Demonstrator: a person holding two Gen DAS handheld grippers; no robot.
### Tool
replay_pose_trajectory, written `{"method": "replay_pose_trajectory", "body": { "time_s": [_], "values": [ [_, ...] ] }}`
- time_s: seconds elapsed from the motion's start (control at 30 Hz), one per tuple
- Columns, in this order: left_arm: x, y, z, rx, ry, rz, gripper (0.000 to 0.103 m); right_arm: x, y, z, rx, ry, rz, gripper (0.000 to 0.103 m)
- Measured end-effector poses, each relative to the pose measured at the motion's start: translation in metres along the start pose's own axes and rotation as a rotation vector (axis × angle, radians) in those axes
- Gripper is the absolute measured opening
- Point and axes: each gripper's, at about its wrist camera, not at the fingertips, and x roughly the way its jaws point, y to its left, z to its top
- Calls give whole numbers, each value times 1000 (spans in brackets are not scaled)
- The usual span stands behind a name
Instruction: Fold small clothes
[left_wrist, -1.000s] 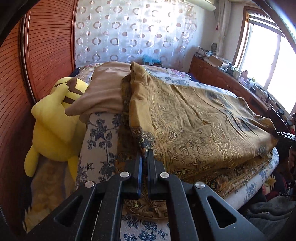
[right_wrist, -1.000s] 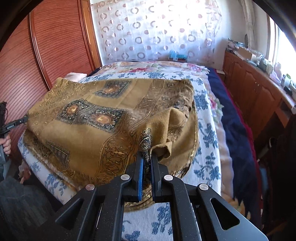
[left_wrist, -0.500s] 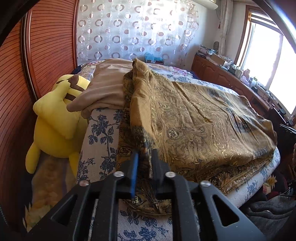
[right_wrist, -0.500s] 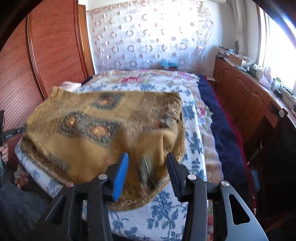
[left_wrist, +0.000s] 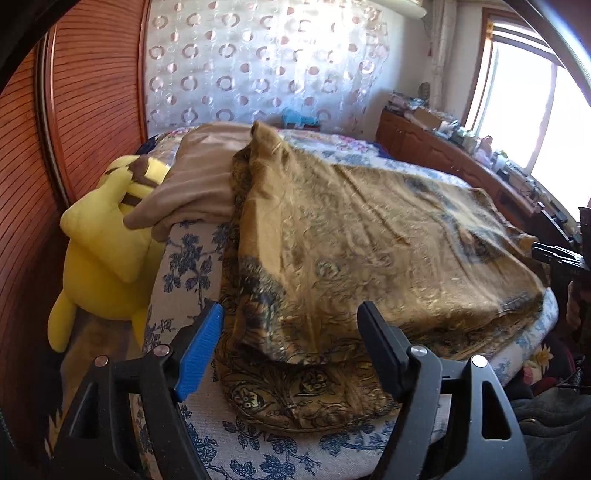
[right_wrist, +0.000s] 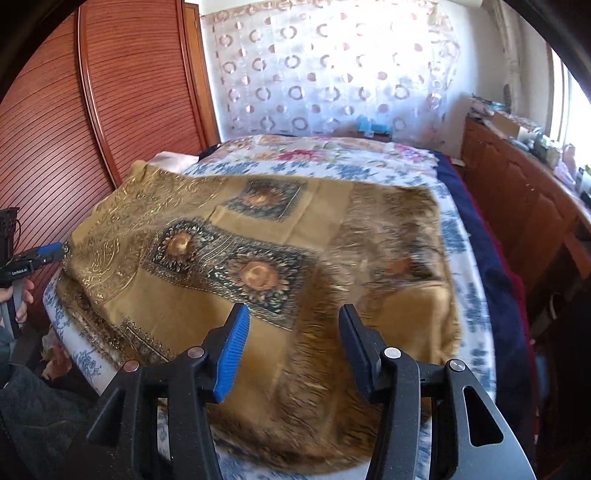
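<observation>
Lying below both grippers' opening fingers (left_wrist: 364, 325), untouched: golden scarf (left_wrist: 369, 251).

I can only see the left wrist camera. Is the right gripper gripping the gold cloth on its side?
Observer: No. The right gripper is opening its jaws. The gold cloth lies under them, and neither pad presses it.
Operator: Is the cloth's edge on that side fully on the bed?
Observer: Yes. It ends on the flowered sheet, short of a navy blanket along the bed's far side.
Operator: Any pattern facing up there?
Observer: Dark squares with orange flower rounds in their middles.
</observation>
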Motion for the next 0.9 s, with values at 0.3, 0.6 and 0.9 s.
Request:
{"method": "replay_pose_trajectory", "body": {
  "time_s": [0.3,0.6,0.9],
  "values": [
    [7,1,-8,-17,14,22,76,54,-2,-7,12,84,-86,58],
    [16,12,-8,-64,29,44,76,67,15,-14,-13,53,-170,81],
    [29,13,-3,-63,52,67,76,69,16,-15,-16,57,-161,85]
  ]
}}
